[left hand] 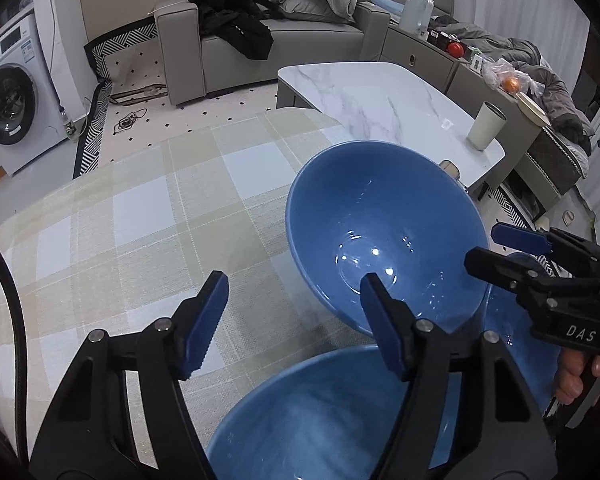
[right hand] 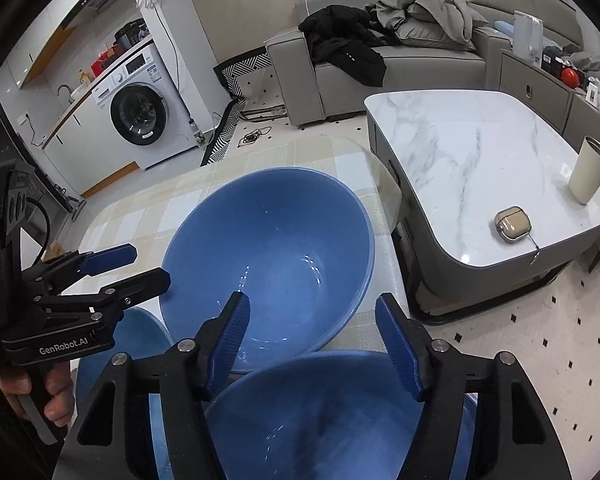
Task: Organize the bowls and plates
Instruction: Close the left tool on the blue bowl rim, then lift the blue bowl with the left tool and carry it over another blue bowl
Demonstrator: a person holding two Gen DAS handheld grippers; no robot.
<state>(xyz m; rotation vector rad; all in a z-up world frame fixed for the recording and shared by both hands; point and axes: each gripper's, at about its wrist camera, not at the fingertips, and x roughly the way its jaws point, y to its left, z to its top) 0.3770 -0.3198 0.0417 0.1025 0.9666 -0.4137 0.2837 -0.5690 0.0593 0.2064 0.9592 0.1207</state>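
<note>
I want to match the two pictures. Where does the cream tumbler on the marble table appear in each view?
Left wrist view: cream tumbler at upper right, near the marble table's right end.
Right wrist view: tumbler at far right edge, same table.
Shared landmark: the far blue bowl.

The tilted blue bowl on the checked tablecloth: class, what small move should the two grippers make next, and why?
Probably lower both grippers a little and close them on a rim. The tilted blue bowl leans on a nearer blue bowl. The left gripper and right gripper stand open just above them, with no pad pressing on anything.
</note>
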